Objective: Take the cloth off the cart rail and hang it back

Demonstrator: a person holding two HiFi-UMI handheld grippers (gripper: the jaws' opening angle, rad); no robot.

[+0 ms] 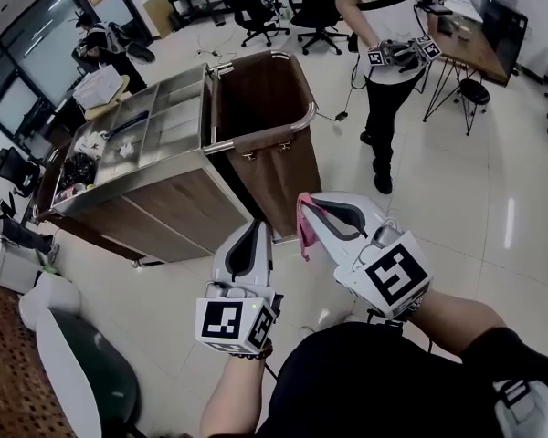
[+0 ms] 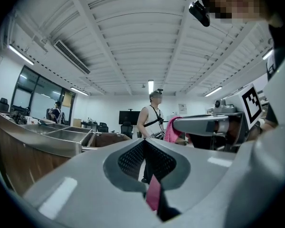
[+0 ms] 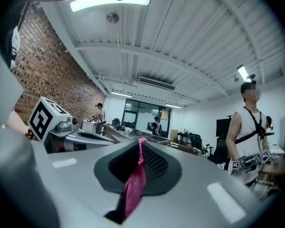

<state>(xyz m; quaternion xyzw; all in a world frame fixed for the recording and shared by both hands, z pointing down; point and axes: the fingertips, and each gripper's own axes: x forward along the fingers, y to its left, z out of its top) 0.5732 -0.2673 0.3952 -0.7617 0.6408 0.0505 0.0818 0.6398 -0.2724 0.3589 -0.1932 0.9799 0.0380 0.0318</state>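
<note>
The pink cloth [image 1: 303, 231] hangs as a short fold from the tip of my right gripper [image 1: 310, 210], which is shut on it. In the right gripper view the cloth [image 3: 134, 186] runs down the seam between the closed jaws. My left gripper [image 1: 258, 229] sits just left of it, jaws together. In the left gripper view a pink strip [image 2: 153, 194] shows pinched low between them, and the cloth [image 2: 172, 129] at the right gripper shows beyond. The cart's curved metal rail [image 1: 256, 135] lies ahead, apart from both grippers.
The steel cart [image 1: 137, 162] carries a brown bag bin [image 1: 265, 99] and trays of small items. A person [image 1: 388, 80] with marker grippers stands beyond it, near a desk [image 1: 479, 39] and office chairs [image 1: 315, 12]. A white chair [image 1: 73, 354] is at my left.
</note>
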